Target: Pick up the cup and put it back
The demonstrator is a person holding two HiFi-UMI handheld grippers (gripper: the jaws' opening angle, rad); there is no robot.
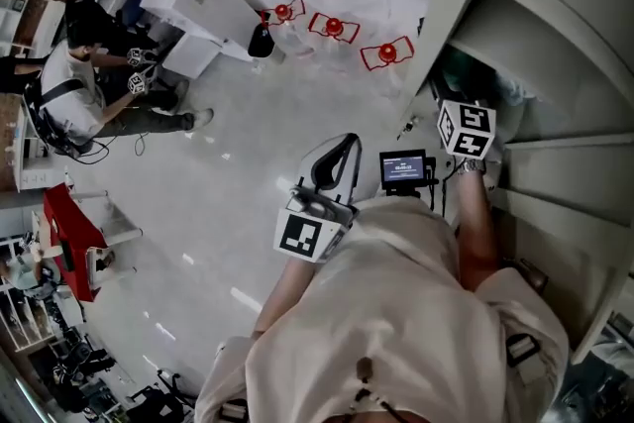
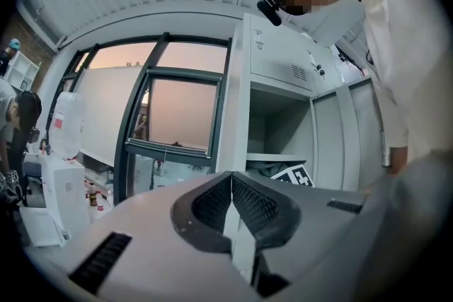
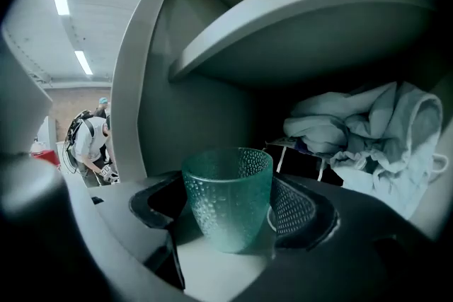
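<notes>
A teal glass cup (image 3: 228,198) with a dimpled surface stands upright between the jaws of my right gripper (image 3: 230,216), which is shut on it. The cup is inside an open grey cabinet (image 3: 145,88), below a shelf (image 3: 304,18). In the head view only the right gripper's marker cube (image 1: 466,130) shows at the cabinet opening (image 1: 475,84); the cup is hidden there. My left gripper (image 2: 231,200) is held in front of my body (image 1: 335,163), away from the cabinet, its jaws shut together on nothing.
A crumpled pale cloth (image 3: 371,127) lies in the cabinet behind and to the right of the cup. Another person (image 1: 84,94) with grippers crouches on the floor at the far left. Red stands (image 1: 334,26) and white boxes (image 1: 203,10) lie beyond.
</notes>
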